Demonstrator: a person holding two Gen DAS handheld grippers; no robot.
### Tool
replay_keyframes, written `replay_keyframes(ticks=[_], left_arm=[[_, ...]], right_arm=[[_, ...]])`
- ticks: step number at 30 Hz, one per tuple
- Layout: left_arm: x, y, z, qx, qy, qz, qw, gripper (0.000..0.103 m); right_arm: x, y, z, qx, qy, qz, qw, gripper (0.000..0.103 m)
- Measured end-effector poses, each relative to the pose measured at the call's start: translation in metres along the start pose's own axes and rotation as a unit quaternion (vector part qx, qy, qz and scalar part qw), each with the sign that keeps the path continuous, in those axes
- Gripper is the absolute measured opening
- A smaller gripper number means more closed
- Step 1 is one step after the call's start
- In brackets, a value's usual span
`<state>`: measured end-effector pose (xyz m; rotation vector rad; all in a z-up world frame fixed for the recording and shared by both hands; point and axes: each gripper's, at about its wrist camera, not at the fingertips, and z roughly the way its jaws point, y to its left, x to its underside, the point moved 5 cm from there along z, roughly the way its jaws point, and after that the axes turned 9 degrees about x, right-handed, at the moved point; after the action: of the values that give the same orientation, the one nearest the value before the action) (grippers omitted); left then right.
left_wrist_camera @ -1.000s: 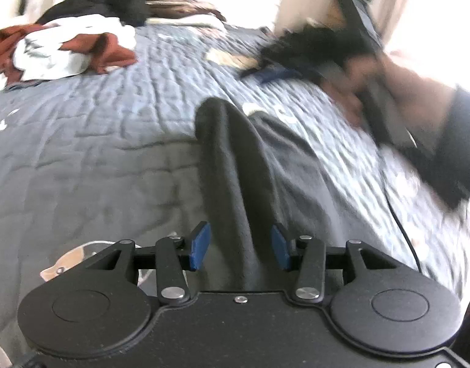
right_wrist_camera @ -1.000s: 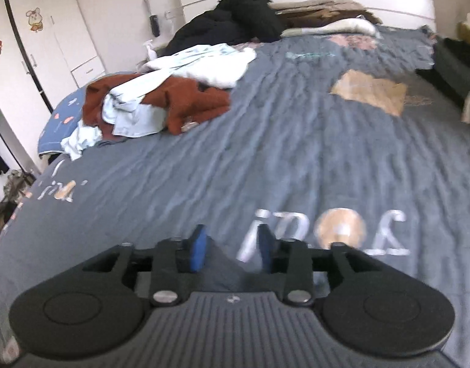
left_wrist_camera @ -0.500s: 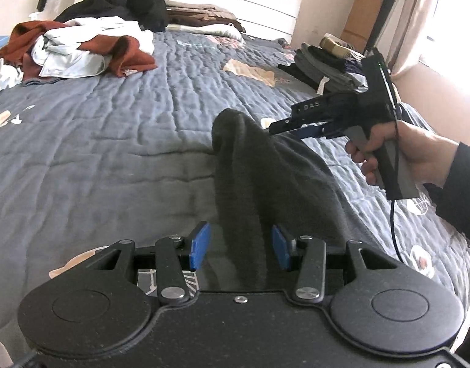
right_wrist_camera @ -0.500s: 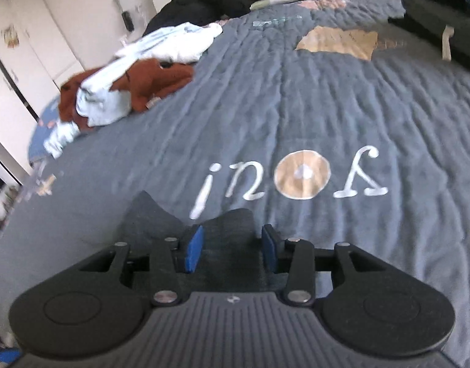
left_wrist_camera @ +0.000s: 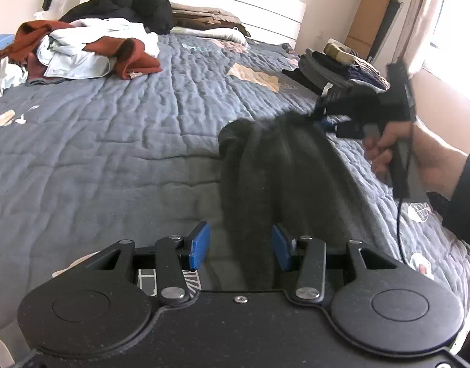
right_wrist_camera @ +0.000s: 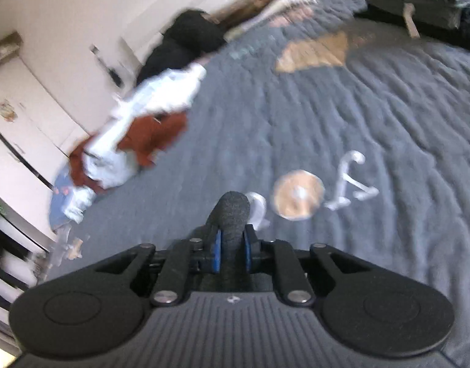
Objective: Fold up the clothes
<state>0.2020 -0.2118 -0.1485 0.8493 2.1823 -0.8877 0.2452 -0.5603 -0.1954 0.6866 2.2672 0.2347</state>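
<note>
A dark grey garment (left_wrist_camera: 274, 168) lies on the blue-grey quilt (left_wrist_camera: 112, 141) and runs forward from between my left fingers. My left gripper (left_wrist_camera: 241, 247) is open, and the cloth passes close to its right pad (left_wrist_camera: 282, 247). At the garment's far right corner, a hand (left_wrist_camera: 418, 156) holds my right gripper (left_wrist_camera: 324, 119), which lifts that edge; this part is blurred. In the right wrist view my right gripper (right_wrist_camera: 232, 251) is shut on a rolled fold of the dark grey garment (right_wrist_camera: 232, 211), which sticks out past its blue pads (right_wrist_camera: 216, 253).
A heap of rust and white clothes (left_wrist_camera: 81, 49) and black clothes (left_wrist_camera: 137, 6) lie near the headboard. Folded clothes are stacked at the bed's right edge (left_wrist_camera: 342, 67). A white wardrobe (right_wrist_camera: 26, 116) stands beside the bed. The quilt carries printed letters (right_wrist_camera: 351, 178).
My right gripper was open over the garment half a second ago; now it is shut on a fold and has swung, lifting that edge. My left gripper has stayed open in place.
</note>
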Motion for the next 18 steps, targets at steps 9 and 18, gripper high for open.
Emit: replay_keyframes(ticks=[9,18], left_arm=[[-0.001,0.0,-0.001,0.001,-0.001,0.0,1.0,0.045],[-0.006,-0.011,-0.008,0.024,-0.017,-0.002,0.9996,0.046]], right_arm=[[0.008,-0.012,-0.027,0.024,-0.006,-0.01,1.0,0.034],[0.11,-0.019,-0.146,-0.002,0.021,0.001,1.0,0.047]])
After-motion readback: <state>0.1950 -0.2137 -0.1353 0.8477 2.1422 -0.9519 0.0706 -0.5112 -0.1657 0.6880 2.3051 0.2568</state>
